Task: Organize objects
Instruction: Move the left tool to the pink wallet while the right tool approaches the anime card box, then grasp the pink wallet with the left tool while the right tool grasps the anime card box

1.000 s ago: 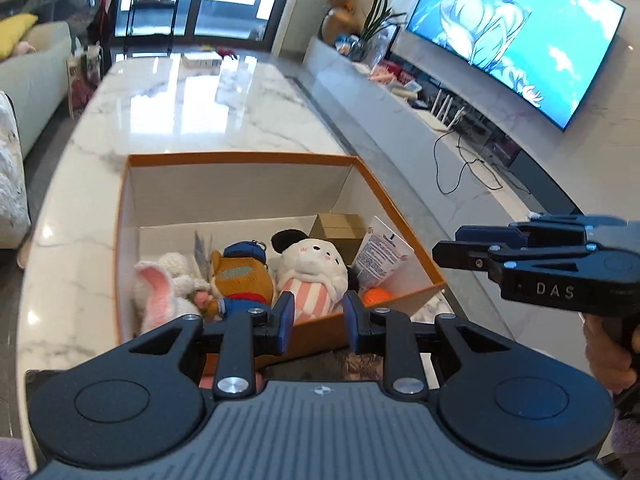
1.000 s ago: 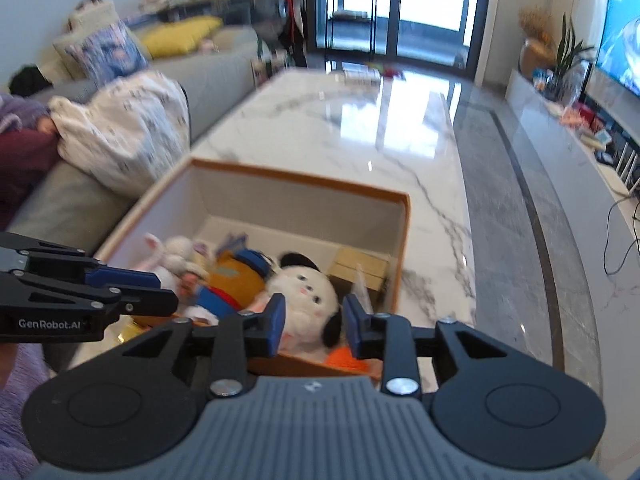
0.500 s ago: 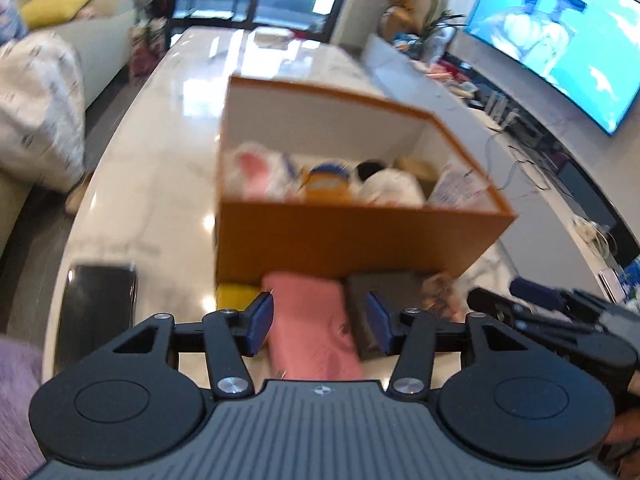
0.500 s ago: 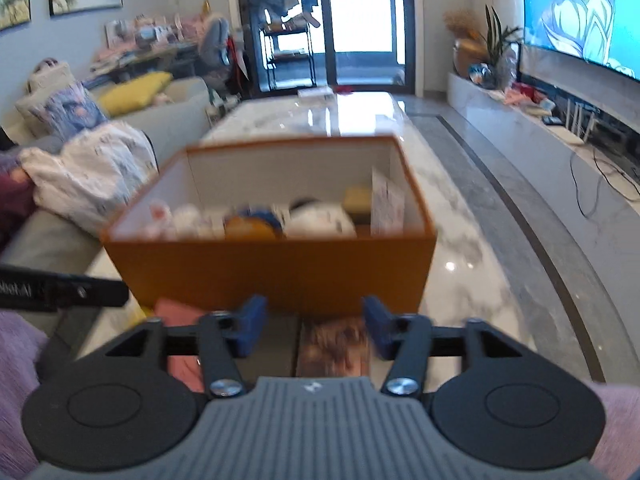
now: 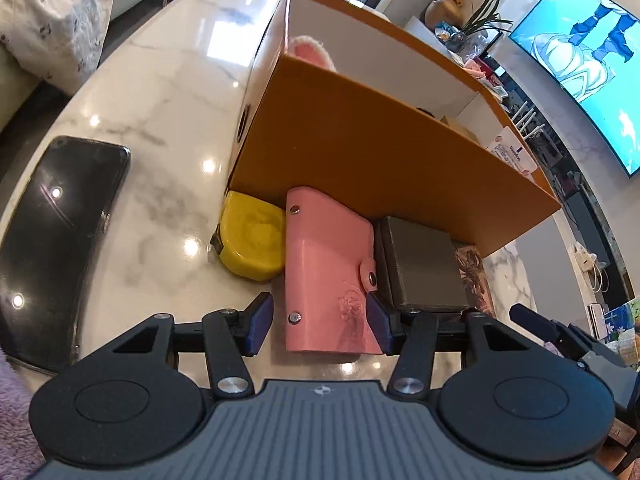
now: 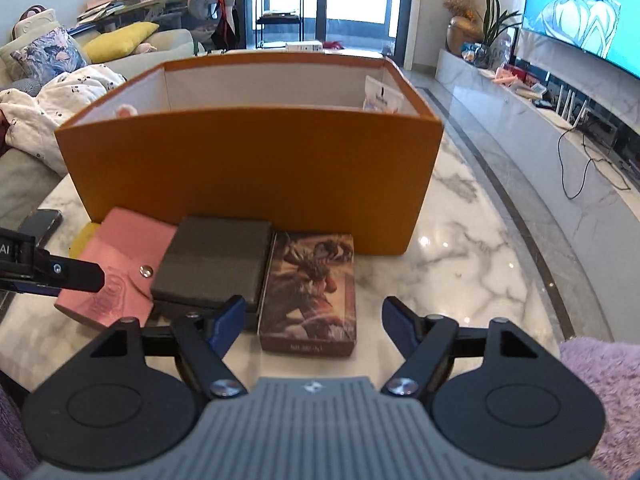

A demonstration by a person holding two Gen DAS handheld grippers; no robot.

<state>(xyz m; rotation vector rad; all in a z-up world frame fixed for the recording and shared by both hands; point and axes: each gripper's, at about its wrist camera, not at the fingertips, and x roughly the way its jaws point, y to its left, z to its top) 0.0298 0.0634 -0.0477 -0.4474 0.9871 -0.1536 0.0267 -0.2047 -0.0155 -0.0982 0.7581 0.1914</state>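
**Four small things lined up against the orange box, both grippers low over them**

At the far left of the marble table (image 5: 160, 92) lies a black phone (image 5: 60, 216), its near end cut off by the frame edge. Next comes a yellow tape measure (image 5: 250, 242), touching the foot of the orange box (image 6: 248, 176); from the right wrist view only a sliver of it shows behind the pink wallet (image 5: 328, 276).

The left gripper (image 5: 318, 322) straddles the near end of that wallet with its jaws apart. The right pad sits at the wallet's edge and the left pad stands clear of it, so nothing is clamped.

Just beside the wallet lies a dark grey case (image 6: 214, 260), and touching that a picture card box (image 6: 310, 296), mostly hidden in the left wrist view. The right gripper (image 6: 312, 326) has its jaws opening around the card box's near end, neither pad pressing on it.

The box's front wall hides nearly all it holds: only a pink plush ear (image 5: 310, 50) and a white printed packet (image 6: 380, 96) poke above the rim. A fuzzy purple sleeve (image 6: 600, 384) is cut off at the right edge.
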